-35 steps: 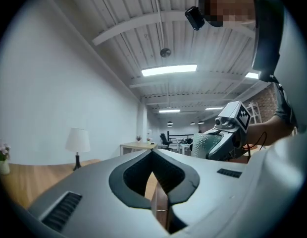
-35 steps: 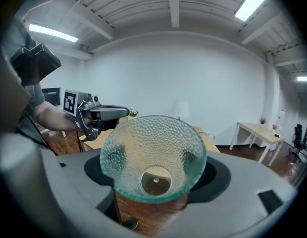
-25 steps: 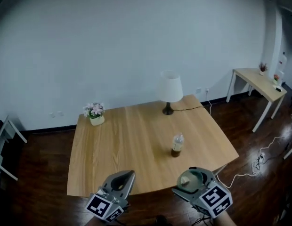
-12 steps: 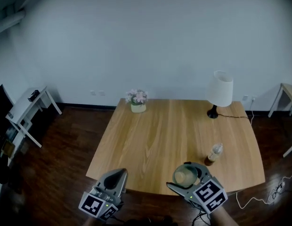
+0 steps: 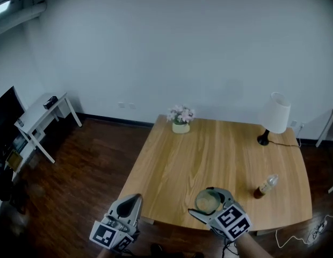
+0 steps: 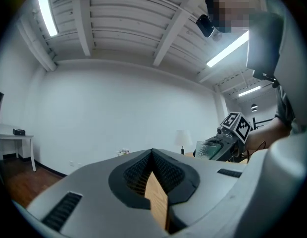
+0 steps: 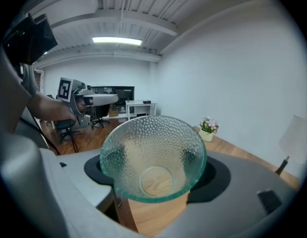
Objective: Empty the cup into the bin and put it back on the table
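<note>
Both hands and the view have swung left since a second ago, so the table (image 5: 172,165) now lies to the right, with dark floor (image 5: 86,171) on the left. The left gripper (image 5: 135,199), clenched on nothing, hangs over that floor off the table's near left corner, while at the near edge the right gripper (image 5: 208,200) clasps the cup (image 7: 152,155) by its sides, mouth up. Being pebbled glass, the cup is likely stiff, fairly light, breakable and a bit slick, so a firm hold across the lower wall seems safest.

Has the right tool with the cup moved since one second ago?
Yes. The right tool, holding the cup, was right of the bottle and is now left of it.
</note>
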`<state>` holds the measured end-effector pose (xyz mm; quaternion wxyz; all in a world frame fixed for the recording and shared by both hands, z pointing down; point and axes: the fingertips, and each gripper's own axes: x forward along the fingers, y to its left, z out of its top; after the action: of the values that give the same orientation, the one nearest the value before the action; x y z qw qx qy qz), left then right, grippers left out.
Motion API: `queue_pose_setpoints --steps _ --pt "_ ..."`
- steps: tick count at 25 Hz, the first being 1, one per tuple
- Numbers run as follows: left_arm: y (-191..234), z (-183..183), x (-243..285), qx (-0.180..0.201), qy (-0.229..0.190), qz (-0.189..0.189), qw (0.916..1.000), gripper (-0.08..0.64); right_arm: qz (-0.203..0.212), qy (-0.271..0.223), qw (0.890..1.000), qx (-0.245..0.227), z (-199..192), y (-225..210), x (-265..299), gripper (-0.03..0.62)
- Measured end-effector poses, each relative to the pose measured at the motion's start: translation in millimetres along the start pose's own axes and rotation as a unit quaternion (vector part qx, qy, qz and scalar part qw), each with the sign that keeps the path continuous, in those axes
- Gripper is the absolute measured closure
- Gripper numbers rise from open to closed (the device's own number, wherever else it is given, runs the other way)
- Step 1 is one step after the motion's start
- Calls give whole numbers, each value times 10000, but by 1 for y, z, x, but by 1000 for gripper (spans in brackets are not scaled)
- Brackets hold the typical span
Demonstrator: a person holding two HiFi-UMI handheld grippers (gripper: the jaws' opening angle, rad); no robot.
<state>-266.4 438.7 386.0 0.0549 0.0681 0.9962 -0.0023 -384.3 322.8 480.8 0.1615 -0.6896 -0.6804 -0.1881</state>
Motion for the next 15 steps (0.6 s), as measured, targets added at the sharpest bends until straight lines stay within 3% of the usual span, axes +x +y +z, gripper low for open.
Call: queue_pose_setpoints --steps 8,15 --pt "90 -10 -16 -30 103 -81 9999 555 -263 231 9991 219 0 8 82 195" --pt "126 -26 -18 -167 111 -360 9992 555 -657 195 9966 450 0 10 116 193"
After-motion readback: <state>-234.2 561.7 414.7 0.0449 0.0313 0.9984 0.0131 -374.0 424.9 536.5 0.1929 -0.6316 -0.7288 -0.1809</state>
